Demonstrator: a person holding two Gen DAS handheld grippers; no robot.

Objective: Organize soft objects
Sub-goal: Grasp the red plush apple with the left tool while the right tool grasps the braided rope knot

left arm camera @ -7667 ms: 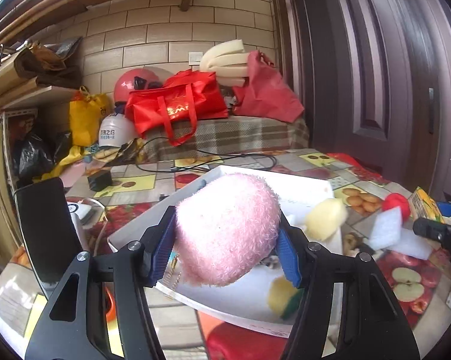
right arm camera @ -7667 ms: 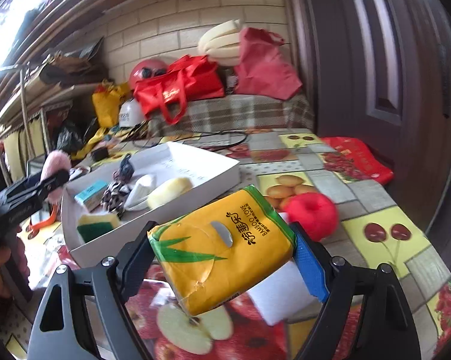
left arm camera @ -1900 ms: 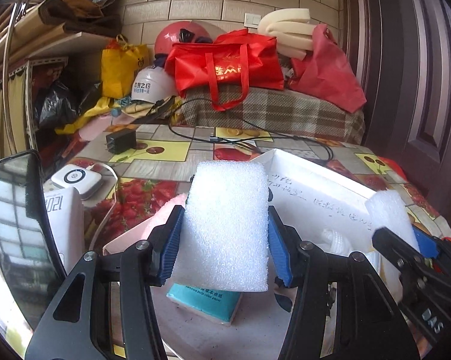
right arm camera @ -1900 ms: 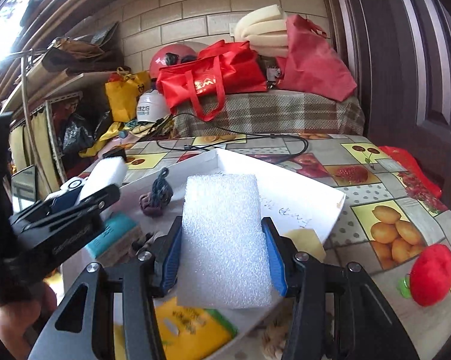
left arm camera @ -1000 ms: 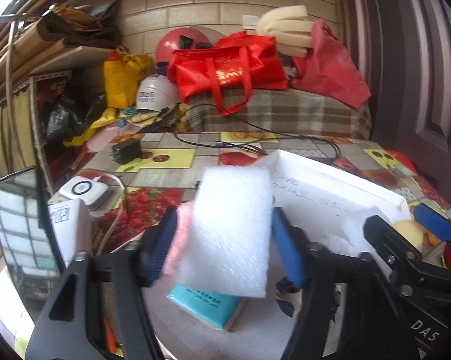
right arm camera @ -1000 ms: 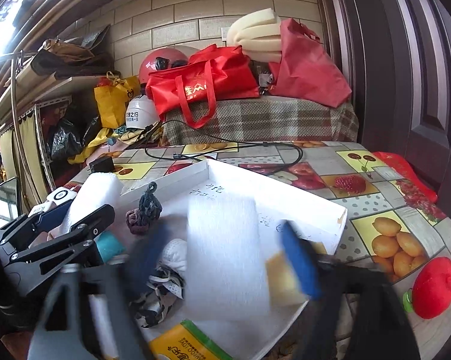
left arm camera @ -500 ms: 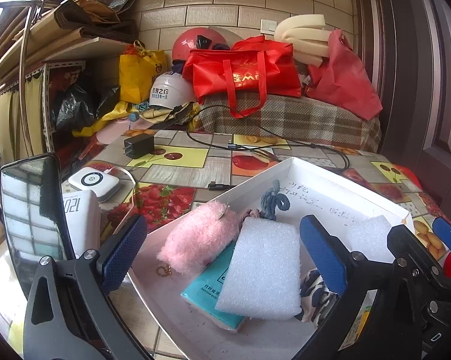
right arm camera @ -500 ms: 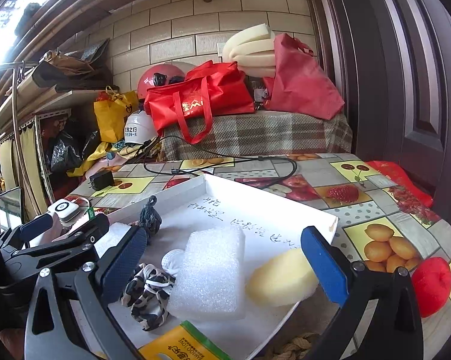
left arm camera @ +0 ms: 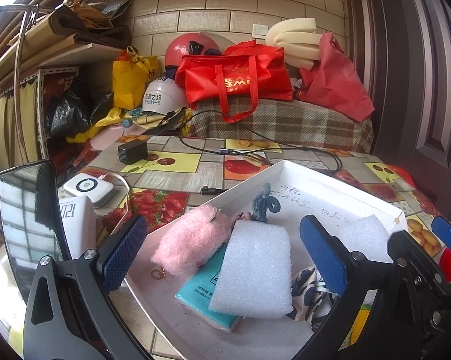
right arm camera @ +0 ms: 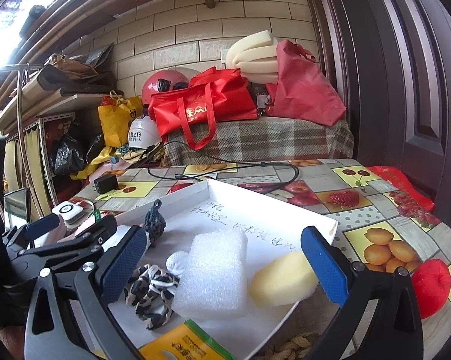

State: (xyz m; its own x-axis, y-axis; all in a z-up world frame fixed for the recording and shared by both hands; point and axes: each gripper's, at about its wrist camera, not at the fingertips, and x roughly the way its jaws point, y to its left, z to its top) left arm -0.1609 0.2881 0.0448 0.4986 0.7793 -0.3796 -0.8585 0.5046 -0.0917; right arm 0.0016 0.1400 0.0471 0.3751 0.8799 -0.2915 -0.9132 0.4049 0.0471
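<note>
A white tray (left arm camera: 309,177) on the table holds soft things. In the left wrist view a white foam block (left arm camera: 255,270) lies on a teal tissue pack (left arm camera: 201,291) beside a pink fluffy pouch (left arm camera: 192,237). My left gripper (left arm camera: 222,252) is open and empty above them. In the right wrist view a second white foam block (right arm camera: 216,273) lies in the tray (right arm camera: 273,201) next to a yellow sponge (right arm camera: 282,279) and a leopard scrunchie (right arm camera: 150,291). My right gripper (right arm camera: 222,261) is open and empty above it.
A red plush apple (right arm camera: 432,285) lies on the tablecloth right of the tray. A yellow tissue pack (right arm camera: 180,345) sits at the tray's near edge. A phone (left arm camera: 30,219), a white charger (left arm camera: 89,187) and cables (left arm camera: 255,150) lie to the left and behind.
Both grippers held a white foam block over the tray, then opened. Each block now lies in the tray and both grippers have drawn back slightly.
</note>
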